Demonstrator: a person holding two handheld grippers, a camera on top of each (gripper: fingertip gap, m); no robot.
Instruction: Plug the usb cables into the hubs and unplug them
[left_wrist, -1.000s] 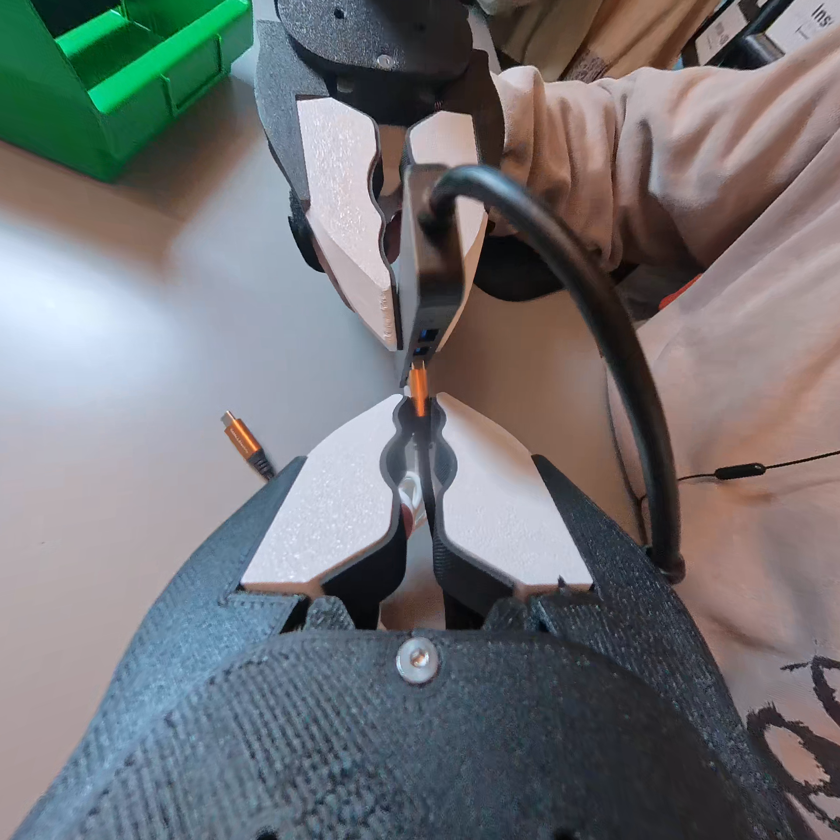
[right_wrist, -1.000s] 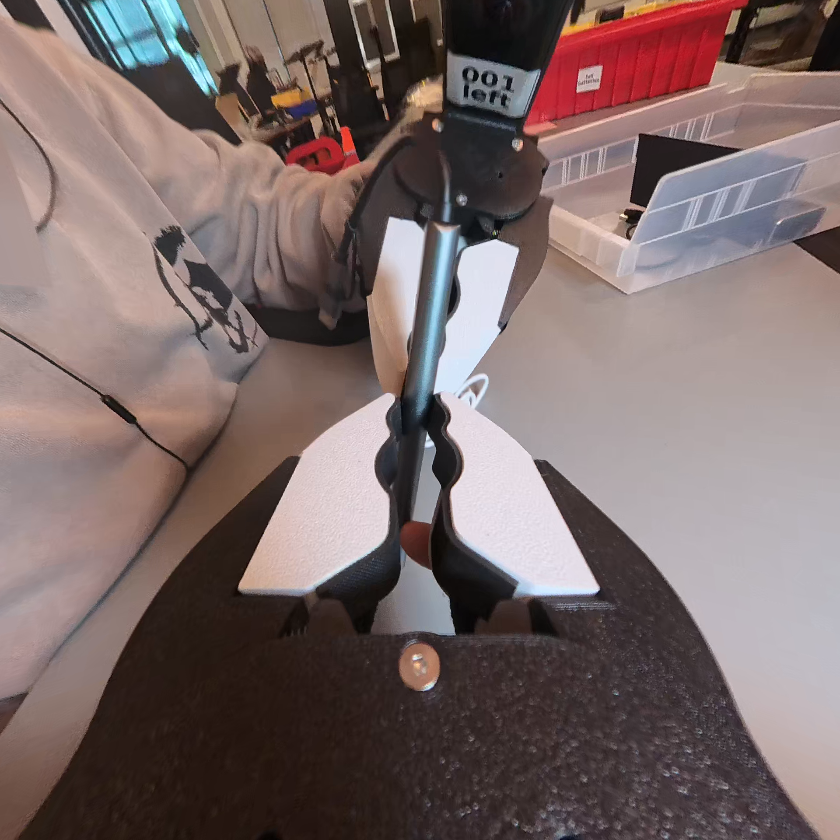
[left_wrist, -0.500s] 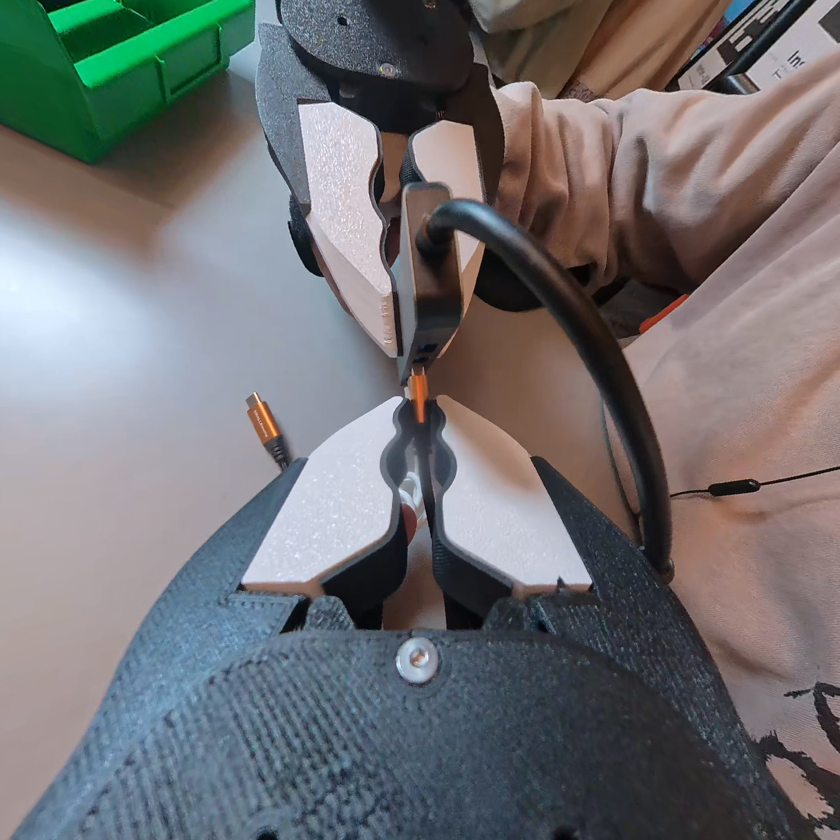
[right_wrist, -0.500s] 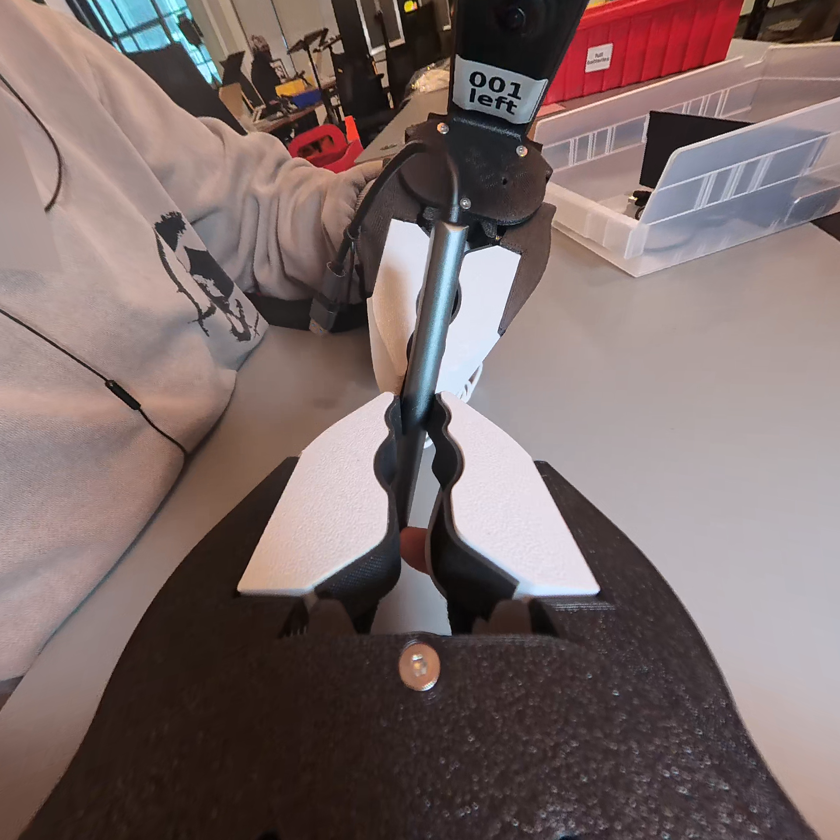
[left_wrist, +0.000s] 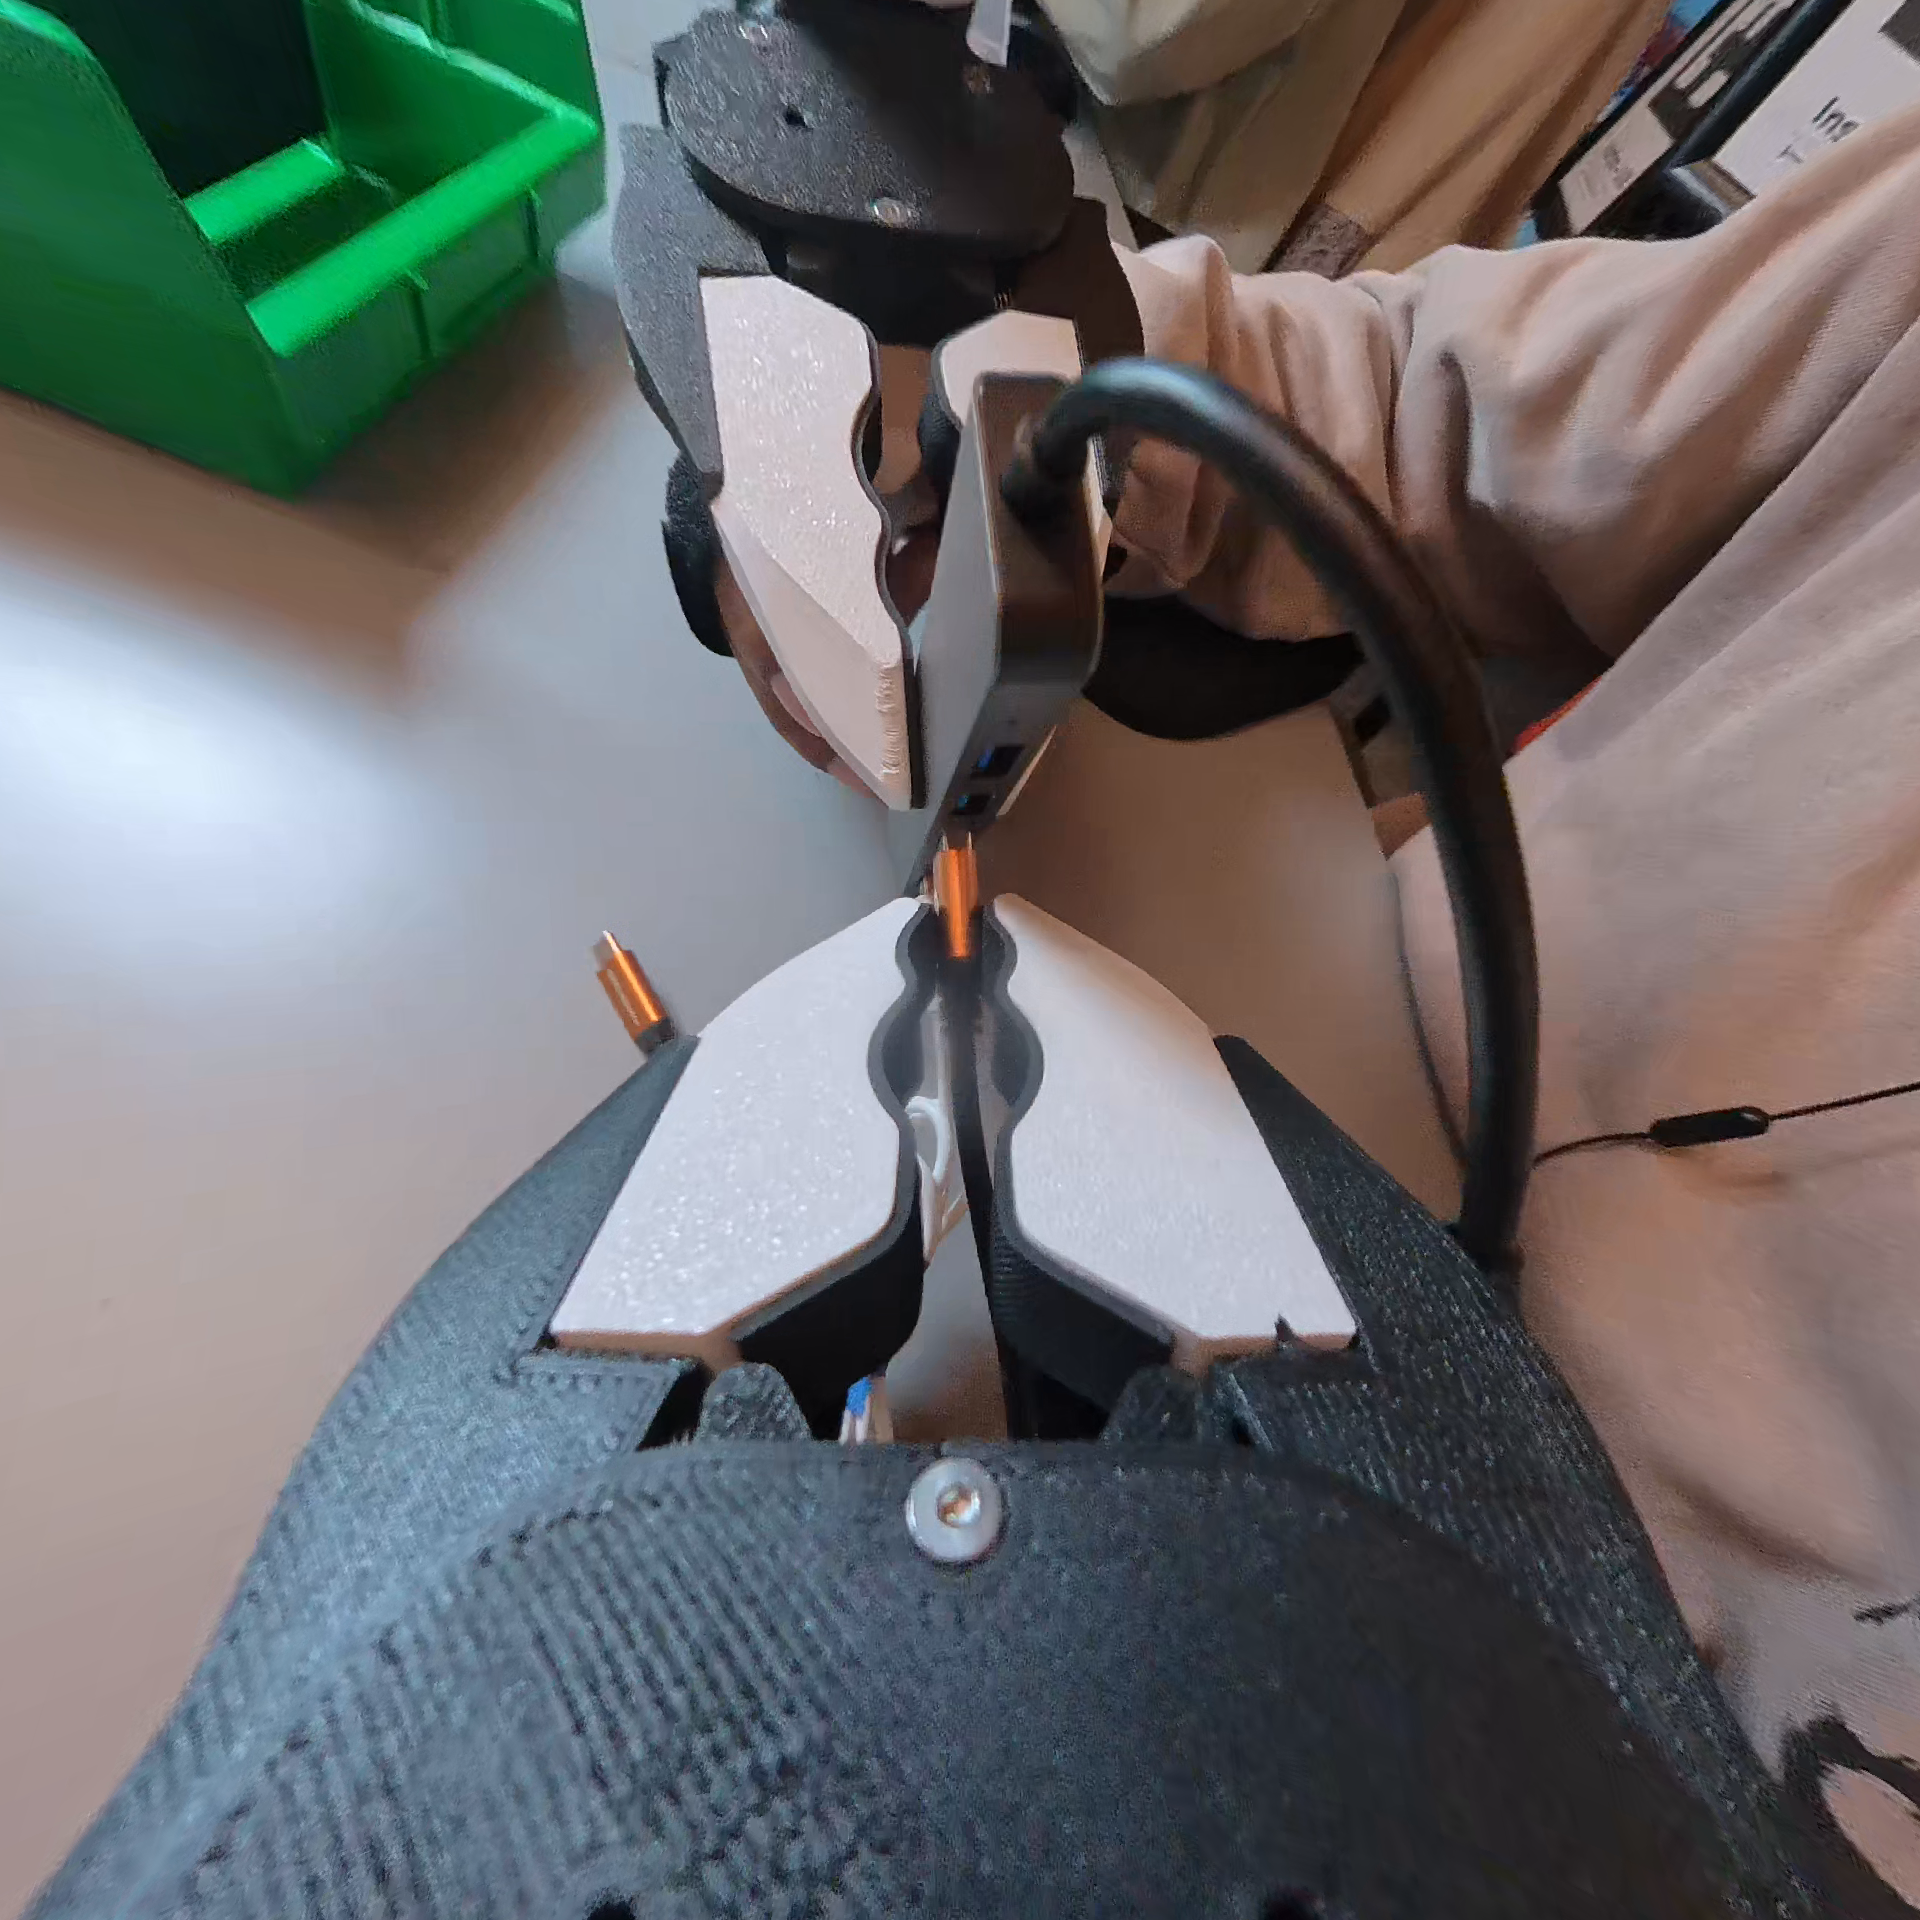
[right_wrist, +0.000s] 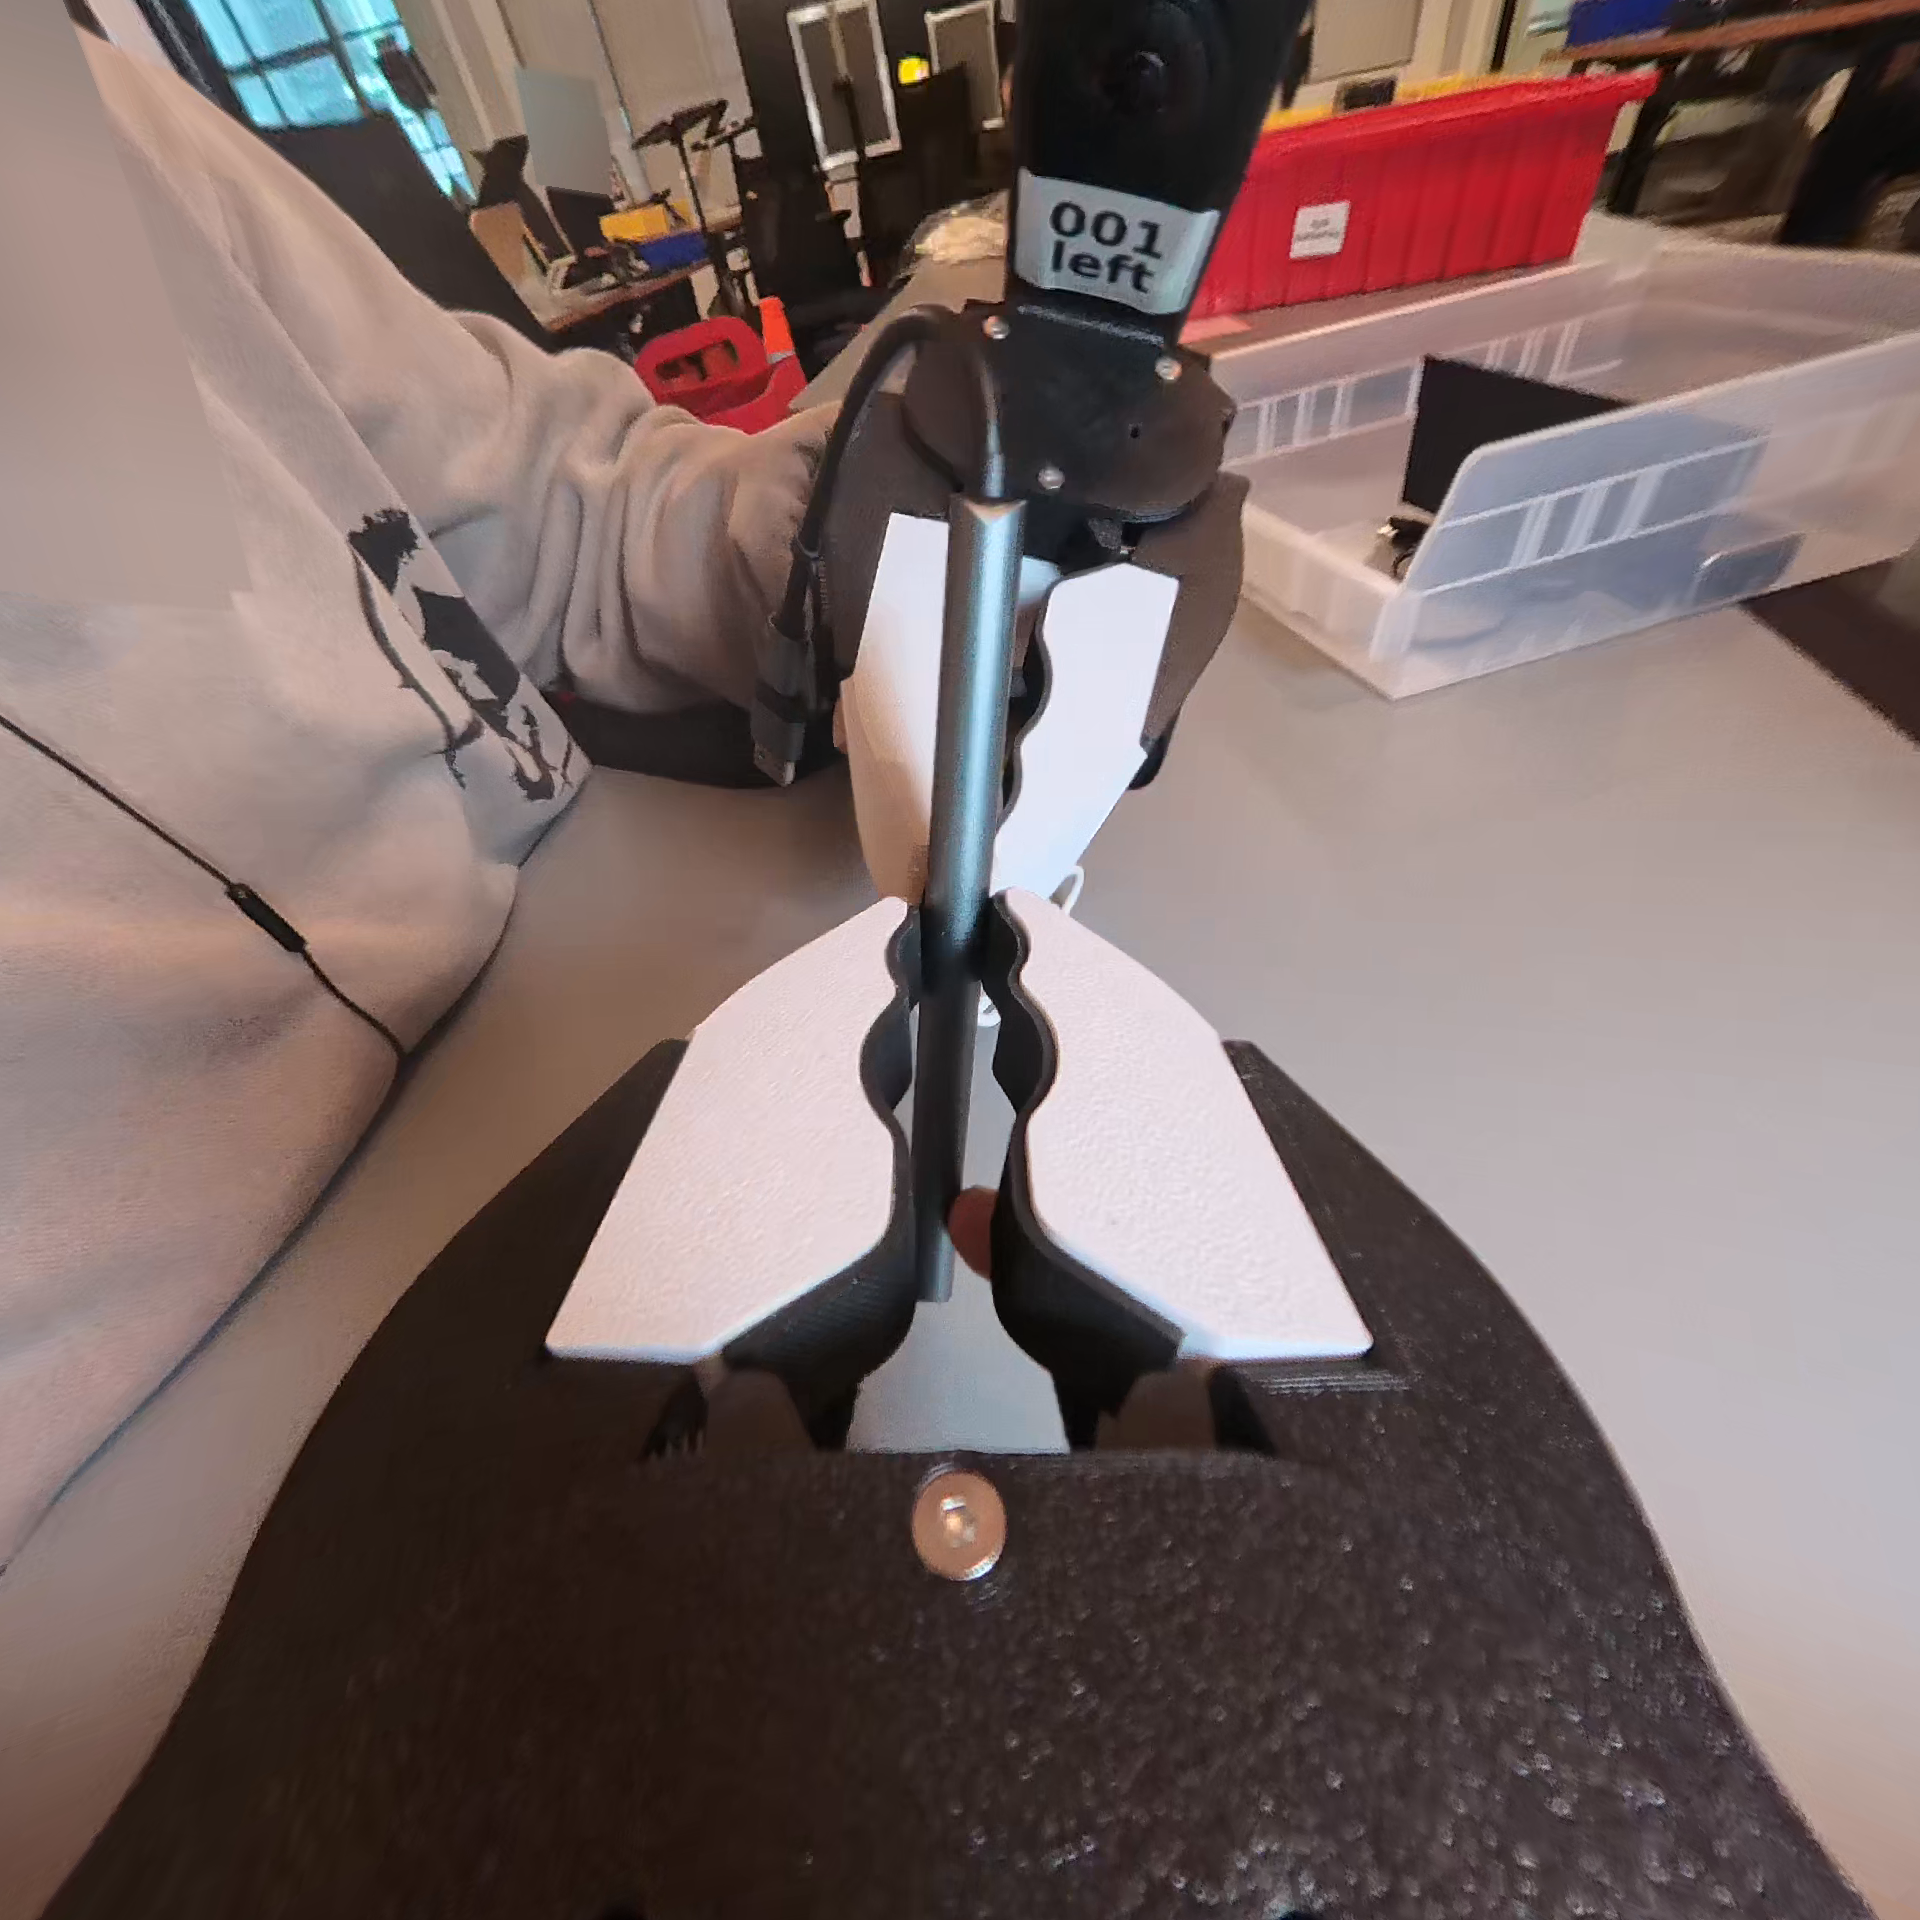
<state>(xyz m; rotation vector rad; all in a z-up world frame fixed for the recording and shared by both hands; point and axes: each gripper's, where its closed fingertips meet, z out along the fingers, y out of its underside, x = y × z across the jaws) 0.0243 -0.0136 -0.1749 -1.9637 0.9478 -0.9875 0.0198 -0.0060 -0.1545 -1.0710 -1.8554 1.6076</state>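
Note:
In the left wrist view my left gripper (left_wrist: 954, 912) is shut on an orange USB plug (left_wrist: 954, 896) whose black cable runs back between the fingers. The plug's tip meets the lower end of a grey hub (left_wrist: 1003, 582), just below its blue ports; I cannot tell how deep it sits. My right gripper (left_wrist: 961, 774) faces mine and is shut on the hub. In the right wrist view my right gripper (right_wrist: 956, 920) clamps the hub (right_wrist: 971, 748) edge-on, with the left gripper (right_wrist: 1091, 665) behind it. The hub's thick black cable (left_wrist: 1455, 790) loops to the right.
A second orange connector (left_wrist: 627, 990) lies loose on the table left of my left fingers. A green bin (left_wrist: 260, 218) stands at the far left. Clear plastic trays (right_wrist: 1579, 540) and a red crate (right_wrist: 1413, 208) stand to the right. A person's sleeves (right_wrist: 582, 540) are close by. Only a small space, under 4 cm, lies between the two pairs of fingers.
The right gripper and hub have tilted a little, showing more of the hub's broad face. The orange plug stays at the hub's lower end. Both grippers stay shut.

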